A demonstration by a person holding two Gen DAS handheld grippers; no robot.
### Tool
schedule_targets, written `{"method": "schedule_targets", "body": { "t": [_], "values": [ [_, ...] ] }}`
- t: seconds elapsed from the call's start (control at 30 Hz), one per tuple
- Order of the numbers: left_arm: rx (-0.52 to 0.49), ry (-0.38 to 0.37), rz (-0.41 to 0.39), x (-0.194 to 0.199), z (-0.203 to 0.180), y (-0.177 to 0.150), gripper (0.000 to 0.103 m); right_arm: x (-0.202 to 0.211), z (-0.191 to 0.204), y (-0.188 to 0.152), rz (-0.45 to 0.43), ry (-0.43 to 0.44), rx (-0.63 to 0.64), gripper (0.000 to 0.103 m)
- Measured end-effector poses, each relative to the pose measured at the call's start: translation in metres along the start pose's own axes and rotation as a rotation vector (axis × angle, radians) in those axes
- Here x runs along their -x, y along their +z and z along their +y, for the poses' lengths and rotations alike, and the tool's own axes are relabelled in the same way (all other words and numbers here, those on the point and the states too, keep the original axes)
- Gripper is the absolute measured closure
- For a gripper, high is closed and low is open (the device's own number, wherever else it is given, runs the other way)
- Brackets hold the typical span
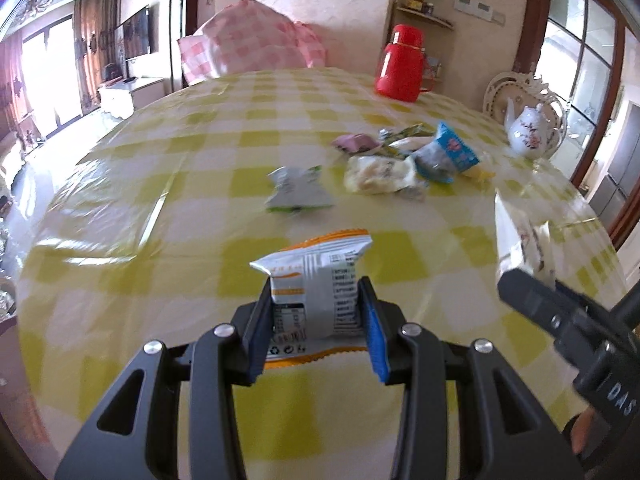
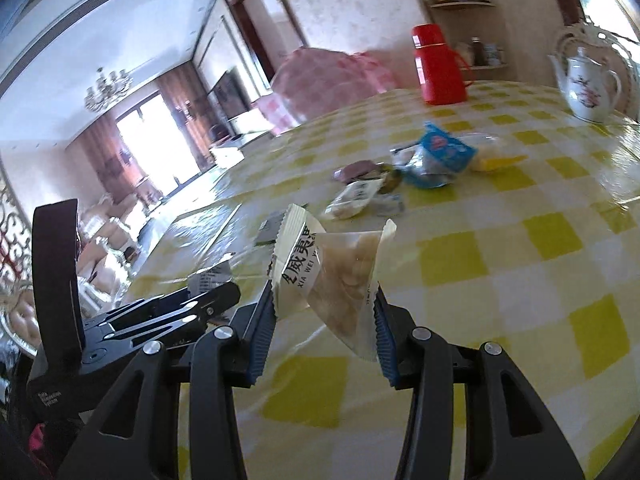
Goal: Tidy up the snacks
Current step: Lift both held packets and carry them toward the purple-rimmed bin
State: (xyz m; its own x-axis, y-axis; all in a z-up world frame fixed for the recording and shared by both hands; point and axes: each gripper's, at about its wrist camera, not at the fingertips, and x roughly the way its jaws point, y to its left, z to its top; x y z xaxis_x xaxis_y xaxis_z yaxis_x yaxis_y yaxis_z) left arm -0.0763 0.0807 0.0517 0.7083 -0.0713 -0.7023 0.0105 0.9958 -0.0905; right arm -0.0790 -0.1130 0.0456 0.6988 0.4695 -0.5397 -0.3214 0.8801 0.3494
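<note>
- Your left gripper (image 1: 318,312): jaws clamped on a white-and-orange snack packet (image 1: 316,280), held clear above the table (image 1: 120,240).
- Your right gripper (image 2: 324,312): jaws clamped on a clear packet with pale pieces inside (image 2: 336,276), also lifted off the cloth. In the left wrist view it shows at the right edge (image 1: 532,276), close beside your left tool.
- Directly under and ahead of both tools: bare yellow-checked cloth under a glossy plastic cover, with open room to your left.
- Middle distance, alone: a grey-and-green wrapper (image 1: 298,190), lying apart from the rest.
- Just beyond, to the right: the snack pile (image 1: 408,156), with a pale packet at the front, a blue packet (image 1: 448,154) behind it, a purple one (image 1: 356,143) at its left, touching or overlapping.
- Right rim of the table: a white flowered teapot (image 1: 528,130) stands near the edge, with a chair back behind it.
- Far side: a red thermos (image 1: 402,64) upright, well apart from the pile.
- Past the far edge: a pink checked cover (image 1: 248,40).
</note>
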Motion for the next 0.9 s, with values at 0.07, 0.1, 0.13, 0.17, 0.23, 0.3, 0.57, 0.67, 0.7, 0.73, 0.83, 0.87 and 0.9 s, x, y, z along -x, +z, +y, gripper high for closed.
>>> {"method": "schedule_targets", "body": {
  "t": [0.07,0.1,0.13,0.17,0.23,0.3,0.57,0.67,0.7,0.73,0.83,0.87,0.9],
  "values": [
    [-0.007,0.019,0.0,0.008,0.011,-0.006,0.062,-0.003,0.011,-0.004,0.019,0.02,0.028,0.058],
    [-0.011,0.036,-0.001,0.013,0.018,-0.009,0.062,-0.004,0.014,-0.005,0.026,0.027,0.038,0.058],
    [-0.012,0.049,-0.002,0.019,0.026,-0.014,0.062,-0.006,0.02,-0.006,0.037,0.041,0.052,0.058],
    [-0.008,0.057,-0.001,0.023,0.033,-0.017,0.062,-0.008,0.026,-0.008,0.047,0.055,0.067,0.058],
    [0.001,0.073,0.001,0.032,0.048,-0.024,0.062,-0.011,0.039,-0.011,0.062,0.076,0.096,0.058],
    [0.011,0.093,0.0,0.04,0.062,-0.031,0.062,-0.015,0.052,-0.014,0.076,0.1,0.129,0.058],
    [0.094,0.166,0.013,0.065,0.127,-0.056,0.062,-0.028,0.123,-0.037,0.149,0.21,0.313,0.058],
    [0.113,0.213,0.028,0.074,0.152,-0.068,0.062,-0.03,0.152,-0.048,0.173,0.269,0.381,0.058],
    [0.121,0.226,0.037,0.076,0.159,-0.071,0.062,-0.031,0.164,-0.053,0.183,0.294,0.411,0.058],
    [0.132,0.237,0.049,0.077,0.168,-0.075,0.062,-0.032,0.172,-0.057,0.191,0.313,0.43,0.058],
    [0.166,0.282,0.072,0.083,0.192,-0.089,0.062,-0.032,0.199,-0.07,0.217,0.373,0.495,0.058],
    [0.178,0.299,0.078,0.085,0.201,-0.093,0.062,-0.031,0.207,-0.075,0.224,0.391,0.516,0.058],
    [0.19,0.311,0.083,0.086,0.209,-0.098,0.062,-0.03,0.218,-0.081,0.237,0.419,0.543,0.058]
  ]
}}
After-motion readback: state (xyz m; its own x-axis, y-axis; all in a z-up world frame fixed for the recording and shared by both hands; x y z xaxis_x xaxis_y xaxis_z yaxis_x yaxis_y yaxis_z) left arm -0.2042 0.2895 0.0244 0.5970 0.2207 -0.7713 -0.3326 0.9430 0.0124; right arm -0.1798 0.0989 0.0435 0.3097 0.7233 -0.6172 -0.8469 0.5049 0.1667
